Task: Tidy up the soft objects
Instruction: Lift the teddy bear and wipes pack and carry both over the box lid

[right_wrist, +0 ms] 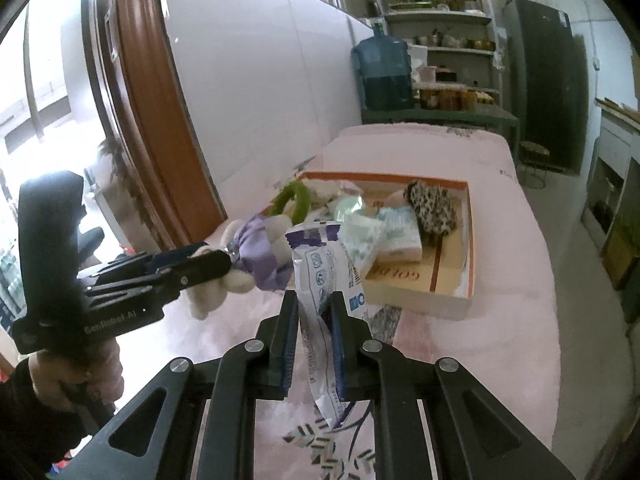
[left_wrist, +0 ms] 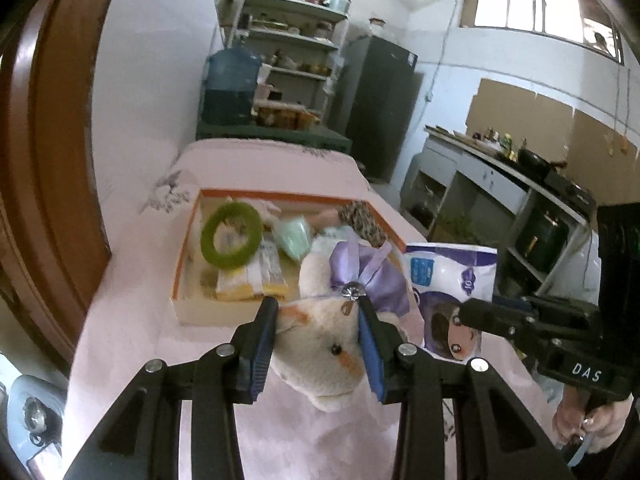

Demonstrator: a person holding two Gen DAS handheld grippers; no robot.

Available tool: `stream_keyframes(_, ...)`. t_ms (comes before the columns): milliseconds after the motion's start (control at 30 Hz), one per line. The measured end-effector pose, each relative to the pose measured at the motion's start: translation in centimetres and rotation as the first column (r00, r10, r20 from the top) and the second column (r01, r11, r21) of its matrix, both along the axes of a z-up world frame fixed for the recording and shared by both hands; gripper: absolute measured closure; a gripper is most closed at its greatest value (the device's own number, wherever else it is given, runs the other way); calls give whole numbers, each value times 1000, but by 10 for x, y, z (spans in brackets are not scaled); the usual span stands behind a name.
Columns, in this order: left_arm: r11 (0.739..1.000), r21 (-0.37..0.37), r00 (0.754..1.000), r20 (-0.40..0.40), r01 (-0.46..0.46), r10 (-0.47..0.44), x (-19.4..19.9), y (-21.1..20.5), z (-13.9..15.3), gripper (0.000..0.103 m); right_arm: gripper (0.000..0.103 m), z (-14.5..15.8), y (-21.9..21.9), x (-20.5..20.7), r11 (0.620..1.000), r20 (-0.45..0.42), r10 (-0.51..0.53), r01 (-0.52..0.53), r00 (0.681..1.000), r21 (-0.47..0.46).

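Observation:
My left gripper [left_wrist: 318, 308] is shut on a white plush toy [left_wrist: 320, 356] with a purple bow [left_wrist: 364, 276], held above the pink cloth just in front of the orange-rimmed box [left_wrist: 188, 240]. The toy also shows in the right wrist view [right_wrist: 256, 256], with the left gripper [right_wrist: 224, 258] around it. My right gripper [right_wrist: 314, 304] is shut on a white and purple plastic pack [right_wrist: 324, 276], held upright near the box [right_wrist: 468, 240]; the pack also shows in the left wrist view [left_wrist: 448, 280]. The box holds a green ring [left_wrist: 230, 240], a mint pouch [left_wrist: 296, 236], tissue packs [right_wrist: 400, 236] and a leopard-print cloth [right_wrist: 434, 204].
The pink-covered table [right_wrist: 500, 300] stands against a white wall with a brown door frame [right_wrist: 156, 100] at the left. Behind it are a water bottle [right_wrist: 382, 72], shelves [right_wrist: 440, 20] and a dark fridge [right_wrist: 548, 80]. A kitchen counter [left_wrist: 500, 168] runs along the right.

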State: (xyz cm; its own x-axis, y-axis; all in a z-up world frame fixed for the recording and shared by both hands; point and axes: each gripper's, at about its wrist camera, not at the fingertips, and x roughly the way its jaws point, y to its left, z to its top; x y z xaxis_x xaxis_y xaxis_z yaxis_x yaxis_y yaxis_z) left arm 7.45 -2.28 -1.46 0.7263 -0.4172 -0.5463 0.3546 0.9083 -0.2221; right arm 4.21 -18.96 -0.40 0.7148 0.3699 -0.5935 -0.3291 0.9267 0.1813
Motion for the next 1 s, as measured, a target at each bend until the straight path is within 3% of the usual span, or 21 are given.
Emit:
stream_keyframes(567, 996, -44, 995, 61, -81, 84, 47, -6, 33, 63, 89, 43, -15, 42, 998, 114, -62, 62, 992, -1)
stream_keyframes(1000, 987, -54, 986, 56, -153, 156, 97, -20, 22, 63, 89, 24, -21, 87, 985, 113, -153, 160, 982, -59)
